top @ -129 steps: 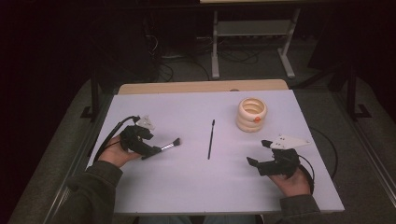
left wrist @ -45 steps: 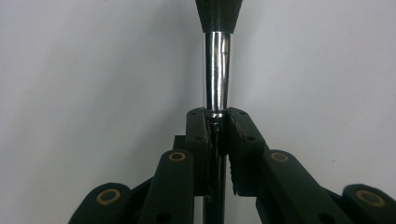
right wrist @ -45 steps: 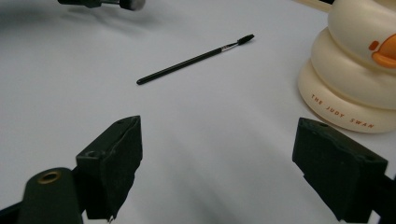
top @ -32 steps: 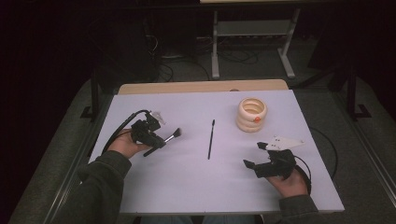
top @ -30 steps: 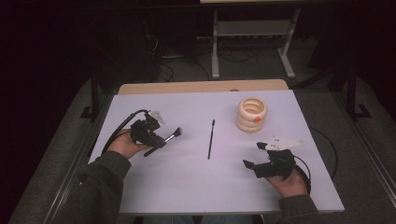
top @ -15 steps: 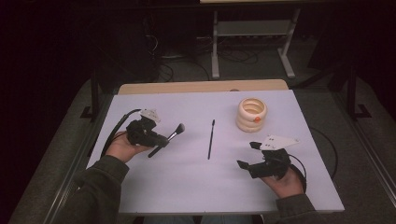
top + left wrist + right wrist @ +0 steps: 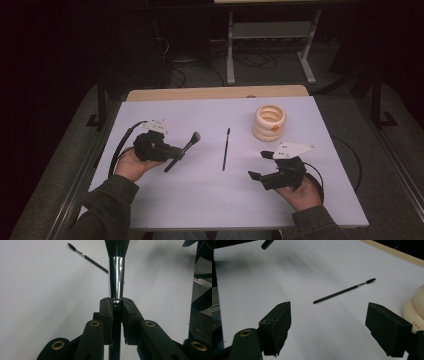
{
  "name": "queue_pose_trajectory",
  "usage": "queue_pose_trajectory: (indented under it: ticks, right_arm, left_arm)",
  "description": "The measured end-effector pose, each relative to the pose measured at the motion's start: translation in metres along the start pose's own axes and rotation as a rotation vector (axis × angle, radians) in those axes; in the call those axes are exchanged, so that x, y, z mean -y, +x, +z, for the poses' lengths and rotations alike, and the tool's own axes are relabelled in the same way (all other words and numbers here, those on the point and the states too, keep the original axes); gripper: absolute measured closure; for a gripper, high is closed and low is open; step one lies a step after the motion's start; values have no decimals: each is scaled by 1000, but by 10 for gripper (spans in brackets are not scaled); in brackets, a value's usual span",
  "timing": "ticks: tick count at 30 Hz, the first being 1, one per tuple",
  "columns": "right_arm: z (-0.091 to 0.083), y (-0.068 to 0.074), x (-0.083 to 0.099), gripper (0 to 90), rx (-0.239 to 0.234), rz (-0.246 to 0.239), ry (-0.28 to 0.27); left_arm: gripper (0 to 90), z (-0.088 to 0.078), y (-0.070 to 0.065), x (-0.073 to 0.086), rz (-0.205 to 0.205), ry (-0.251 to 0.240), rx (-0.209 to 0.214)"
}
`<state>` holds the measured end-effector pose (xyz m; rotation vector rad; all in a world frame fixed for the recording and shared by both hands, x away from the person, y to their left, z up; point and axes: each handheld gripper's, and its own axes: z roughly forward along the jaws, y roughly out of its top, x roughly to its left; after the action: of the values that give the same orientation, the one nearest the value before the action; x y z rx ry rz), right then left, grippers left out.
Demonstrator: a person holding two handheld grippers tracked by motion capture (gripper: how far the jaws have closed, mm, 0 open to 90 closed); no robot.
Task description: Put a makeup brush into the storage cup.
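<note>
The left gripper (image 7: 172,151) was clamped on the handle of a large makeup brush (image 7: 183,150), bristle head pointing up and toward the table's middle; its own camera showed the chrome ferrule (image 7: 116,277) rising straight from the closed jaws. The right gripper (image 7: 261,165) hovered with jaws spread wide and nothing between them. A thin black brush (image 7: 225,148) lay flat mid-table, long axis running near-to-far, tip toward the ribbed cream holder (image 7: 269,121). It lay forward and left of the right gripper, the nearer and free one; the likely pickup would fall to that hand
</note>
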<state>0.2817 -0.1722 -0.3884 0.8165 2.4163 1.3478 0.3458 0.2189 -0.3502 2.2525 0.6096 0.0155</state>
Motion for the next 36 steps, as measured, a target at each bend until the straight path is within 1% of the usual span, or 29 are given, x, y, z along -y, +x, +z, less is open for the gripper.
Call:
queue_pose_trajectory:
  ticks: [1,2,3,4,6,7,10,12,13,16,19,24,25,28,30,31,33,34,35,36]
  right_arm:
    - [0,1,-2,200,-8,3,0]
    - [1,1,-3,204,-14,0,1]
    - [1,2,-6,209,-24,-2,0]
    - [1,3,-8,211,-29,-4,-5]
    - [2,5,-12,212,-42,-9,-7]
    - [3,5,-14,214,-45,-11,-7]
    - [6,8,-22,216,-64,-22,3]
    - [8,9,-26,219,-78,-24,11]
    - [9,10,-28,220,-84,-24,15]
    - [13,14,-35,239,-105,-39,25]
    - [18,16,-43,244,-126,-44,33]
    - [27,22,-56,250,-157,-55,44]
    - [29,23,-58,255,-166,-56,45]
    - [34,26,-65,261,-183,-63,46]
    - [36,27,-68,268,-198,-61,45]
    - [39,27,-71,271,-210,-61,40]
    - [42,27,-74,279,-233,-55,36]
    - [44,27,-75,282,-244,-50,33]
    - [47,27,-75,285,-248,-45,30]
    - [49,26,-76,289,-255,-45,34]
  left_arm:
    - [795,0,-1,1,-7,-16,10]
    - [795,0,-2,2,-4,-31,18]
    - [795,0,-3,3,-2,-34,13]
    - [795,0,-5,4,-4,-37,16]
    - [795,0,-7,7,-10,-62,25]
    - [795,1,-9,8,-13,-64,25]
    - [795,2,-10,13,-18,-87,30]
    - [795,2,-11,16,-28,-113,38]
    - [795,2,-12,16,-26,-117,39]
    - [795,2,-14,20,-42,-155,52]
    - [795,3,-17,23,-39,-182,55]
    - [795,7,-21,27,-42,-200,61]
    - [795,8,-22,27,-36,-196,57]
    - [795,10,-26,26,-27,-211,64]
    - [795,11,-28,24,-27,-221,72]
    - [795,12,-29,24,-20,-225,72]
    - [795,15,-32,23,-21,-232,79]
    - [795,16,-33,23,-23,-230,85]
    - [795,18,-34,23,-12,-228,88]
    - [795,21,-36,23,-15,-231,92]
